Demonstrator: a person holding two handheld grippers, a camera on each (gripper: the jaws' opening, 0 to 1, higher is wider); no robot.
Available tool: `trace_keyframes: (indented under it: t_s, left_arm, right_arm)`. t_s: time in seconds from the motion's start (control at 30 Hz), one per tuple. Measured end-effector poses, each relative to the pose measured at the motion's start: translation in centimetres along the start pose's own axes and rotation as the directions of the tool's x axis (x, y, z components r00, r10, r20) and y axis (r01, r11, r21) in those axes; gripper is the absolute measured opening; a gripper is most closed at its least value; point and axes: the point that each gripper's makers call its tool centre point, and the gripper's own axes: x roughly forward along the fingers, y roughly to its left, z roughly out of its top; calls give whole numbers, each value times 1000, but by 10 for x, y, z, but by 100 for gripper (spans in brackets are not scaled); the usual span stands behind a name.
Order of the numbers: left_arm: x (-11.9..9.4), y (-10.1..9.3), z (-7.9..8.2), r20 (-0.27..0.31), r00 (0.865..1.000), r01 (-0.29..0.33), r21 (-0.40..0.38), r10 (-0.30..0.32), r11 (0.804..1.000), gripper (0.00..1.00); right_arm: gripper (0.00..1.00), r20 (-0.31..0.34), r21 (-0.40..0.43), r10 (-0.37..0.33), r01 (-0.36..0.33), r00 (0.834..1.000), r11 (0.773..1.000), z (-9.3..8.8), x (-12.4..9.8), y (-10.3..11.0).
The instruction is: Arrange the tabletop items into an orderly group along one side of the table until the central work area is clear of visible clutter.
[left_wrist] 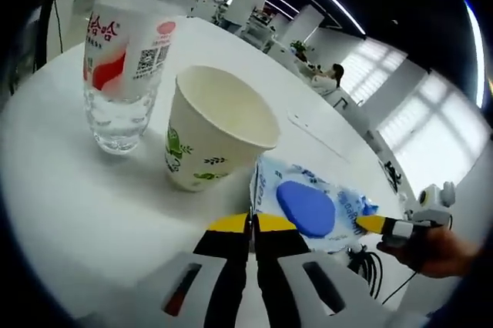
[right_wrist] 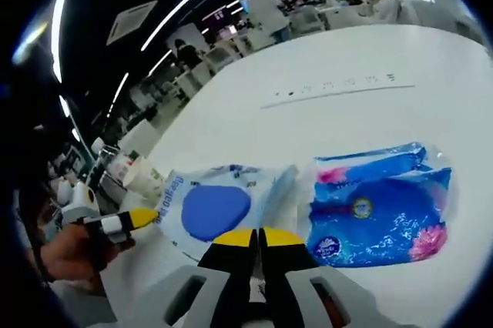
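Both hand-held grippers (left_wrist: 253,224) closed at the wipes pack (left_wrist: 308,206).

cup (left_wrist: 216,132) just right of bottle (left_wrist: 123,66); wipes pack (left_wrist: 308,205) right of cup, on table (left_wrist: 77,205).

On the white surface (left_wrist: 62,189) stand one clear plastic bottle (left_wrist: 123,66) and one paper cup (left_wrist: 212,128). Two soft packs lie there: one wet-wipe pack with a blue oval flap (right_wrist: 212,209) and one blue tissue pack (right_wrist: 381,205).
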Motion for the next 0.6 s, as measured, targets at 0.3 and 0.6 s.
trace_keyframes:
  t_s: [0.3, 0.6]
  left_arm:
    - [1, 3, 6, 20, 1000, -19, -13, 19, 1000, 0]
    - [-3, -3, 10, 45, 999, -18, -61, 21, 998, 9]
  right_arm:
    - [0, 7, 13, -5, 5, 1000, 1000, 1, 4, -1]
    - [2, -7, 5, 6, -6, 1000, 1000, 5, 0, 1]
